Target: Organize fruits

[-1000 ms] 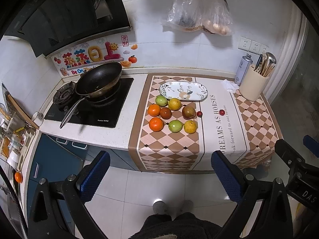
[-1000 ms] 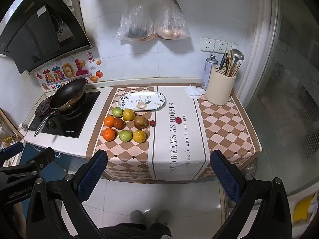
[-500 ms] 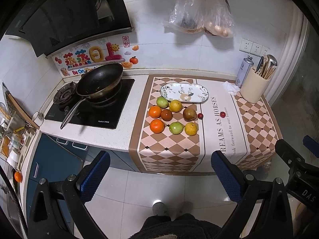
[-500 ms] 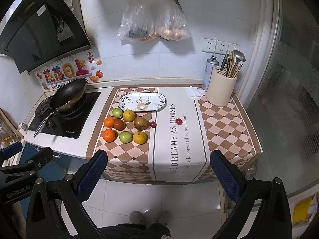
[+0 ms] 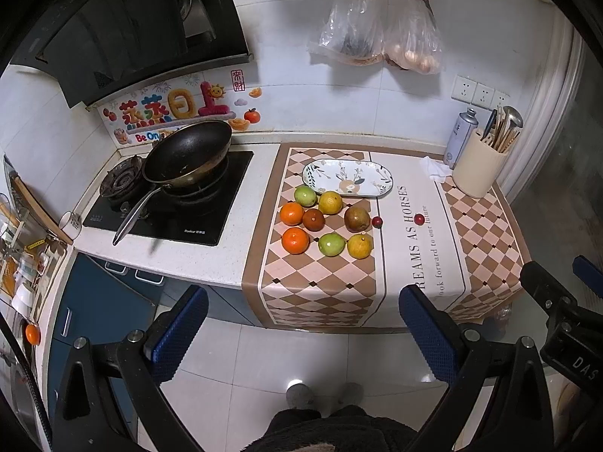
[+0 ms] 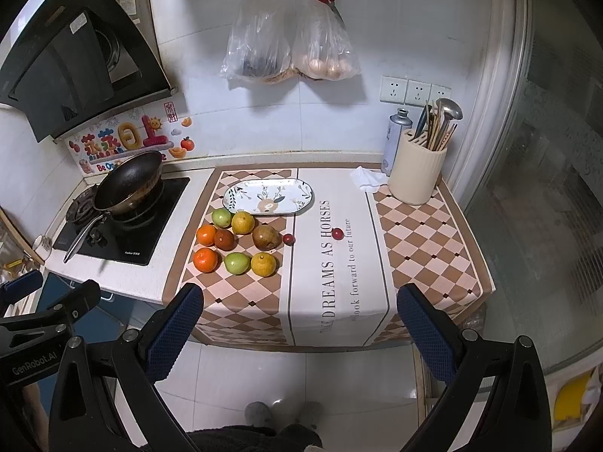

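Fruits sit clustered on the checkered brown-and-cream table runner [image 6: 426,241], well ahead of both claws: two orange tangerines [image 6: 205,260], two green round fruits [image 6: 237,263], two yellow citrus fruits [image 6: 263,263], a dark brown round fruit [image 6: 225,240] and a brownish pear-like fruit [image 6: 266,237]. Just beyond them lies an oval white ceramic plate with leaf print [image 6: 241,197]. Two small red cherry-like fruits [image 6: 337,233] rest right of the cluster. The left claw [image 5: 301,333] and right claw [image 6: 299,333] are both spread wide, gripping nothing, held above the floor short of the counter.

White tiled wall [image 6: 377,37] — pale floor [image 6: 264,369].
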A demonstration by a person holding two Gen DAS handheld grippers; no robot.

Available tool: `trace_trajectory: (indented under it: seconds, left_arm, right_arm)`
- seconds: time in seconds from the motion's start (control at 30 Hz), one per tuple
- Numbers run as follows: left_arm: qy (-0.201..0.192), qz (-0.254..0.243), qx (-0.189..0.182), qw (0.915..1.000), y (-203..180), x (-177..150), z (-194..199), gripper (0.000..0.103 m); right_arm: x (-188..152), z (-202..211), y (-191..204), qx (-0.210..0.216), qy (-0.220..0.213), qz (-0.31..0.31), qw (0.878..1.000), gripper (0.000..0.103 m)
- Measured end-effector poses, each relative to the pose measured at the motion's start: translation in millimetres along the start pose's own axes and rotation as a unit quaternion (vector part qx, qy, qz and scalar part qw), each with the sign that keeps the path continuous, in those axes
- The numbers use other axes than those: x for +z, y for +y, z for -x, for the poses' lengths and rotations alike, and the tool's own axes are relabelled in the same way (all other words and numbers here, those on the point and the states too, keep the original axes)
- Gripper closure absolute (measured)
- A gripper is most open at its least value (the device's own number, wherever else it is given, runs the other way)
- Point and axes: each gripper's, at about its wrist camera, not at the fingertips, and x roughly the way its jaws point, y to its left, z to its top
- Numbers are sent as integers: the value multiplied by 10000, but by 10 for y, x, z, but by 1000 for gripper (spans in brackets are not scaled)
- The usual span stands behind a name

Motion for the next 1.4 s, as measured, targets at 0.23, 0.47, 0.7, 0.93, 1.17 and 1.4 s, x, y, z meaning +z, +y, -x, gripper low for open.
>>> trace_trajectory:
  seconds: [0.23, 0.47, 0.7, 0.93, 1.17, 1.4]
  left_arm:
    - [-6, -4, -10, 10000, 7, -4, 1, 0]
    - [-20, -1, -12, 10000, 11, -14, 2, 0]
    - [-17, 5, -16, 10000, 11, 3, 1, 0]
    - [-28, 6, -22, 10000, -2, 8, 6, 0]
    - [17, 2, -68, 10000, -53, 90, 4, 0]
    - [-453, 30, 10, 9990, 27, 273, -145, 0]
  right_arm:
    - [14, 13, 5, -7, -6, 1, 10000, 0]
    - [28, 16, 14, -3, -14, 9, 10000, 0]
    - [16, 17, 18, -6, -15, 2, 10000, 0]
    - [67, 23, 26, -3, -21, 10, 10000, 0]
    - [96, 19, 33, -16, -18, -9, 10000, 0]
    - [136, -127, 80, -45, -55, -300, 9995, 0]
